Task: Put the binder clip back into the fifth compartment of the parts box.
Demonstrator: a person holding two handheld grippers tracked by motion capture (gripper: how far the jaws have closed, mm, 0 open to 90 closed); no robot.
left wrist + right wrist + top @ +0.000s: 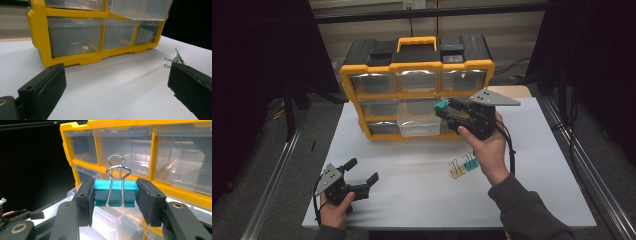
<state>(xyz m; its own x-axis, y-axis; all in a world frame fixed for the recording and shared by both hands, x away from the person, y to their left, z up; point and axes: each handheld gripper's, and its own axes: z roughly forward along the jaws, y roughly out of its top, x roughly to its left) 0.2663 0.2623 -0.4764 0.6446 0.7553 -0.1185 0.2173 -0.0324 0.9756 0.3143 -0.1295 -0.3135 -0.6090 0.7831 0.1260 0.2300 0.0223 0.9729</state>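
White table (412, 190) below: teal binder clip (115, 193) clamped between right fingers (83, 197), left fingers (42, 87) apart, empty.

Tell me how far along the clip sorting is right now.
Done: the middle drawer of the organizer is pulled out. In hand: the right gripper clamps a teal binder clip just above that drawer. Left: dropping it in, then the yellow clip and teal clip on the table. The left gripper rests open.
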